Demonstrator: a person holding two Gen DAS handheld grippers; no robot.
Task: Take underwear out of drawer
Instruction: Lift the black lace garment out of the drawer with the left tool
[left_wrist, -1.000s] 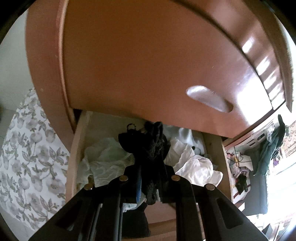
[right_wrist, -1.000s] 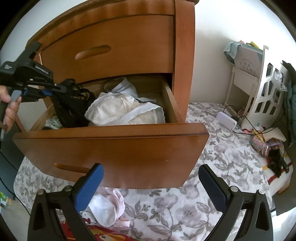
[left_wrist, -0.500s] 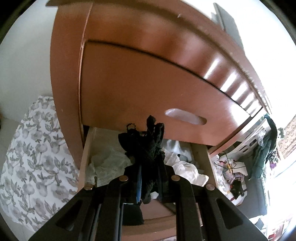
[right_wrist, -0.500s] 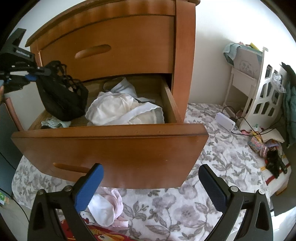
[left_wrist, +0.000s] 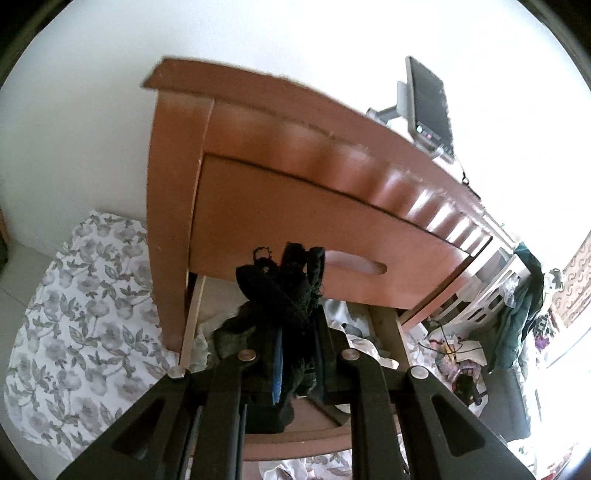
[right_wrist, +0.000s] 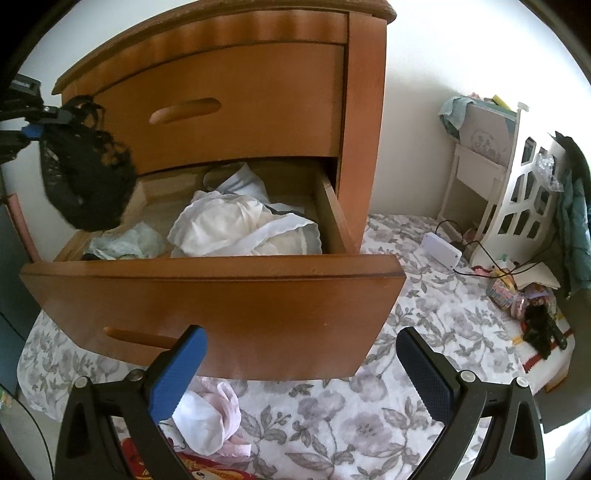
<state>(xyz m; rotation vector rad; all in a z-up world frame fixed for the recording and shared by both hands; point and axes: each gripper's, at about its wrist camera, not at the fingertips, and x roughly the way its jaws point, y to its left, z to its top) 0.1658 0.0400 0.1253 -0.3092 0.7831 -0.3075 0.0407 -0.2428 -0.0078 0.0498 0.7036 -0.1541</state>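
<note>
Black lace underwear (right_wrist: 83, 177) now clear of the drawer (right_wrist: 221, 291), raised above its left front corner since a second ago, when partly inside. Pinched between nearly closed jaws of left gripper (left_wrist: 297, 363). Long axis vertical, bulk hanging down, bunched and mesh-textured. White (right_wrist: 236, 225) and pale green (right_wrist: 129, 242) crumpled garments inside the wooden drawer. Right gripper (right_wrist: 299, 373) unmoved before the drawer front, blue-padded jaws spread, empty.
</note>
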